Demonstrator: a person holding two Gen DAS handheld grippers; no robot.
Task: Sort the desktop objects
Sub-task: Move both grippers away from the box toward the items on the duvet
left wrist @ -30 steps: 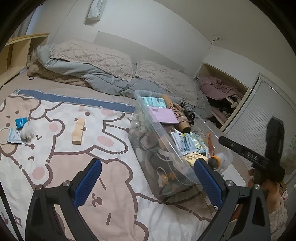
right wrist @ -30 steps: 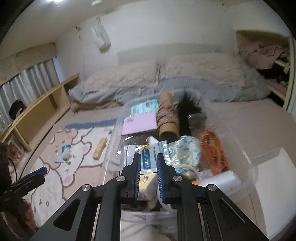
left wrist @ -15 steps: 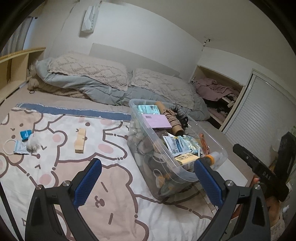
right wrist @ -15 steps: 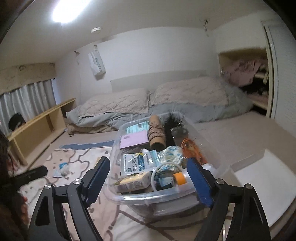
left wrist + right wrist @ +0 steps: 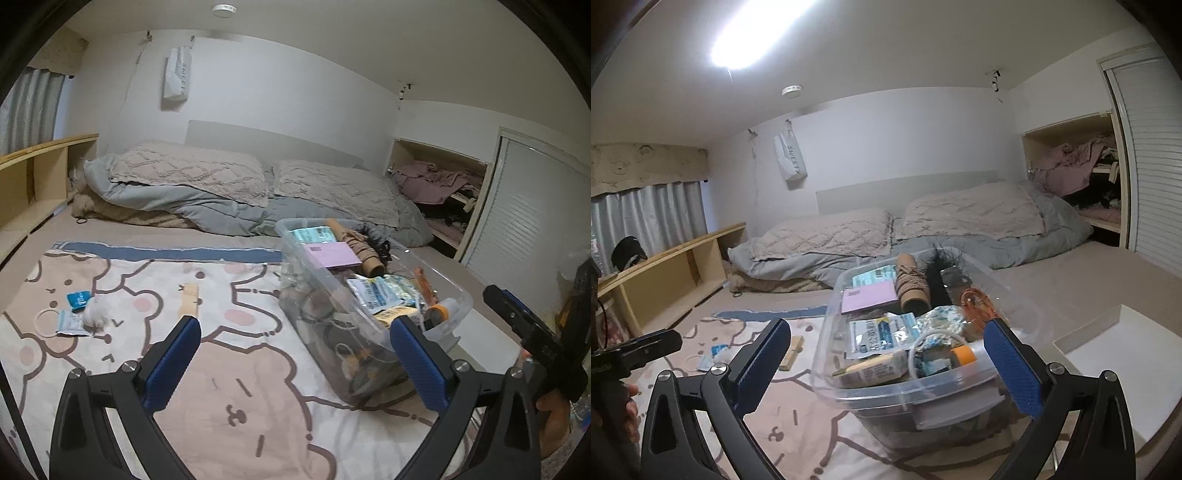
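Observation:
A clear plastic bin [image 5: 317, 295] [image 5: 923, 402] stands on the cartoon-bear blanket [image 5: 240, 387], filled with a pink notepad [image 5: 334, 254], a twine-wrapped tube [image 5: 912, 286], packets and an orange-capped bottle [image 5: 962, 356]. Left of it on the blanket lie a wooden block [image 5: 189, 299], a blue packet [image 5: 78, 299], a white fluff ball [image 5: 96, 315] and a white ring [image 5: 46, 323]. My left gripper [image 5: 293, 332] is open and empty, short of the bin's left side. My right gripper [image 5: 886, 332] hangs before the bin's near end, its jaws opening with nothing between the pads.
Two pillows [image 5: 192, 173] and a grey duvet [image 5: 221, 210] lie across the far end. A wooden shelf [image 5: 676, 266] runs along the left. A white box [image 5: 1126, 369] sits right of the bin, beside a slatted sliding door [image 5: 1152, 166].
The right gripper's jaws went from shut to wide open as it drew back from over the bin and tipped upward. The left gripper tilted up, showing more wall.

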